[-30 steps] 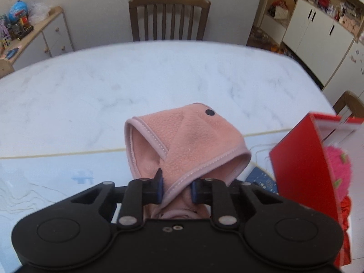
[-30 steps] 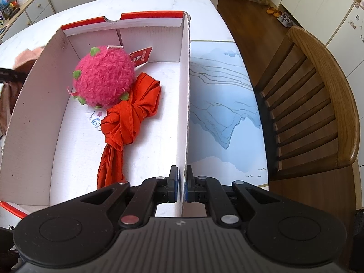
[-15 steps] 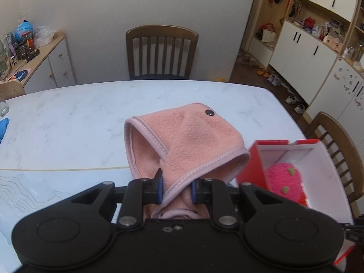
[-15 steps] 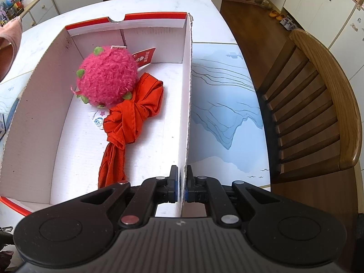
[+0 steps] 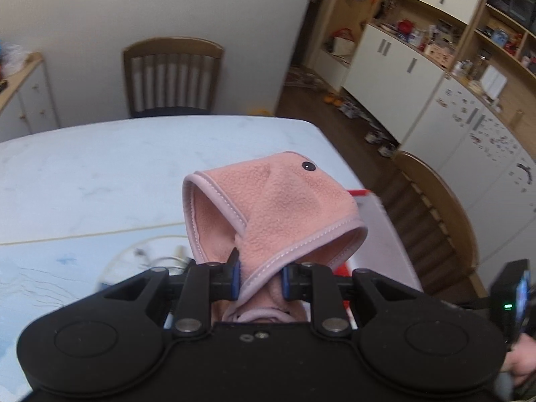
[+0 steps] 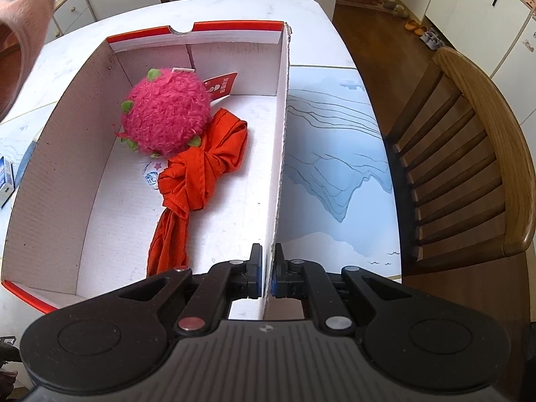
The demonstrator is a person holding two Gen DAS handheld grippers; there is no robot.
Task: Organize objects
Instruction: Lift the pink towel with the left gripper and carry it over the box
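Observation:
My left gripper (image 5: pixel 259 276) is shut on a pink fleece cloth (image 5: pixel 278 207) with a black snap, held in the air above the white table (image 5: pixel 100 167). The same pink fleece cloth (image 6: pixel 23 33) shows at the upper left of the right wrist view, high beside the box. My right gripper (image 6: pixel 266 276) is shut on the right wall of a white cardboard box (image 6: pixel 281 140) with red rims. Inside the box lie a fuzzy pink plush ball (image 6: pixel 165 114) with green tufts and a knotted red cloth (image 6: pixel 197 174). The left wrist view catches only the box's red-rimmed far corner (image 5: pixel 363 197) behind the fleece.
A blue mountain-print mat (image 6: pixel 335 154) covers the table to the right of the box. One wooden chair (image 6: pixel 469 160) stands at the table's right side, another wooden chair (image 5: pixel 171 73) at its far end. White cables (image 5: pixel 147 254) lie on the table below the fleece. A small carton (image 6: pixel 6 174) sits left of the box.
The left gripper has risen and swung right with the pink fleece, which now hangs high by the box's far left corner. The right gripper and the box have stayed put.

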